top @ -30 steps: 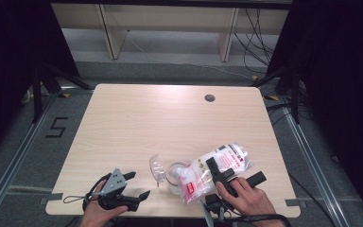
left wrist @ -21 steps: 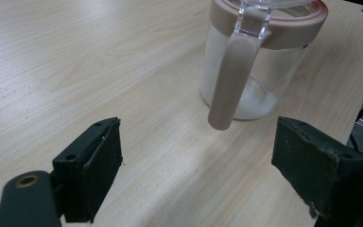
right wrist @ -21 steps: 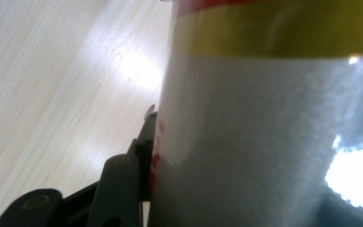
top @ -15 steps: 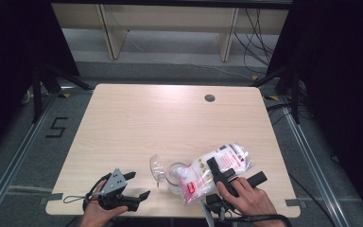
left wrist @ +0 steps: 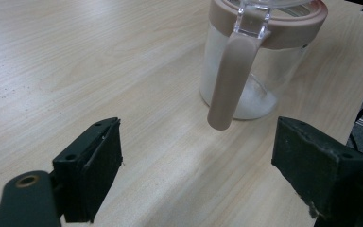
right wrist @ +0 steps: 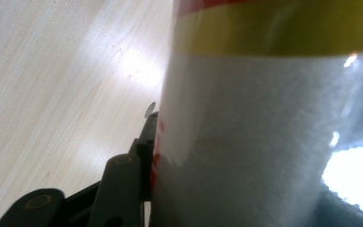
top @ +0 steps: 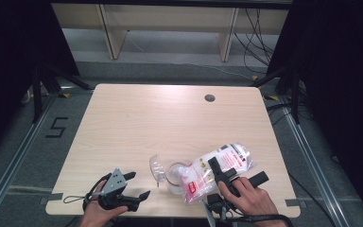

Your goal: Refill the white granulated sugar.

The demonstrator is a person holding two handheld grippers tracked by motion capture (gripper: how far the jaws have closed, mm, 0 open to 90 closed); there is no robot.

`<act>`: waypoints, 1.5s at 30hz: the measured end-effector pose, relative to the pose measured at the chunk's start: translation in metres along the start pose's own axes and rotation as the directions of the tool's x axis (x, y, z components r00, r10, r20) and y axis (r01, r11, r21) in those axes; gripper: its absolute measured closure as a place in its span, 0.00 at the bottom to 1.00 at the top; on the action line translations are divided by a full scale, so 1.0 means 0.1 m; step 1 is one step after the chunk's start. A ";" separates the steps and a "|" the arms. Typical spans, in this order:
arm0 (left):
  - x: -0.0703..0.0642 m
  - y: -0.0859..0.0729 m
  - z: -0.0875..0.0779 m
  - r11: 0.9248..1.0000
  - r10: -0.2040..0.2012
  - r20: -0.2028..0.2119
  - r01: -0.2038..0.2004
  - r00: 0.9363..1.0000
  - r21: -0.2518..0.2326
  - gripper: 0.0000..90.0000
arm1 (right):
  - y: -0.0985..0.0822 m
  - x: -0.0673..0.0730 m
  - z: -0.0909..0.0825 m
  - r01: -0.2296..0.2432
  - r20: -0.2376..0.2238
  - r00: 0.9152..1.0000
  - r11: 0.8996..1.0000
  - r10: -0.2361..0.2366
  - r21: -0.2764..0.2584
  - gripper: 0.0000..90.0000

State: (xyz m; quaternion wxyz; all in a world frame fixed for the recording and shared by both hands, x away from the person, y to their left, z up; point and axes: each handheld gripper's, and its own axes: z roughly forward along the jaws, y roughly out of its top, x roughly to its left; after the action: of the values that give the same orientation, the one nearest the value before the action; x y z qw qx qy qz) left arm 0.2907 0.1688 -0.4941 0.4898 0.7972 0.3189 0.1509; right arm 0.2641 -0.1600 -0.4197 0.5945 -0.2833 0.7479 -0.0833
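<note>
One clear plastic bag of white granules with red and yellow print (top: 217, 170) lies tilted at the near right part of the light wooden table (top: 160, 123), long axis running from far right down to near left, its lower end over the mouth of the clear glass jar with a brown lid ring and handle (top: 172, 172). Right gripper (top: 222, 175) clamps the bag about mid-length, jaws roughly half closed on it; in the right gripper view one black jaw presses the bag's side. Looks like pouring into the jar. Jar sits just left of the bag, lid flipped open to its left. Left gripper (top: 139, 187) rests near the table's near edge, well left of the jar, jaws wide open, holding nothing; in the left gripper view the jar's handle points toward it. Left hand is nearer the jar.
</note>
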 end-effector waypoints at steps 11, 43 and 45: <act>0.00 0.00 0.00 1.000 0.000 0.002 0.000 1.000 -0.003 0.18 | 0.00 0.00 0.01 -0.005 -0.005 1.000 1.000 0.005 -0.004 0.66; -0.01 0.00 0.00 1.000 -0.003 0.000 0.003 1.000 0.005 0.18 | -0.01 0.02 0.01 -0.009 -0.011 1.000 1.000 0.009 -0.005 0.66; -0.01 0.00 0.00 1.000 -0.003 0.000 0.003 1.000 0.005 0.18 | -0.01 0.02 0.01 -0.001 -0.006 1.000 1.000 0.001 -0.007 0.66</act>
State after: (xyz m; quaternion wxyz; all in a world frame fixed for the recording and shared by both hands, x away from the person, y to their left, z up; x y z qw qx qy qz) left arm 0.2902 0.1684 -0.4937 0.4880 0.7981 0.3205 0.1491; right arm 0.2647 -0.1614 -0.4209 0.5912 -0.2847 0.7502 -0.0812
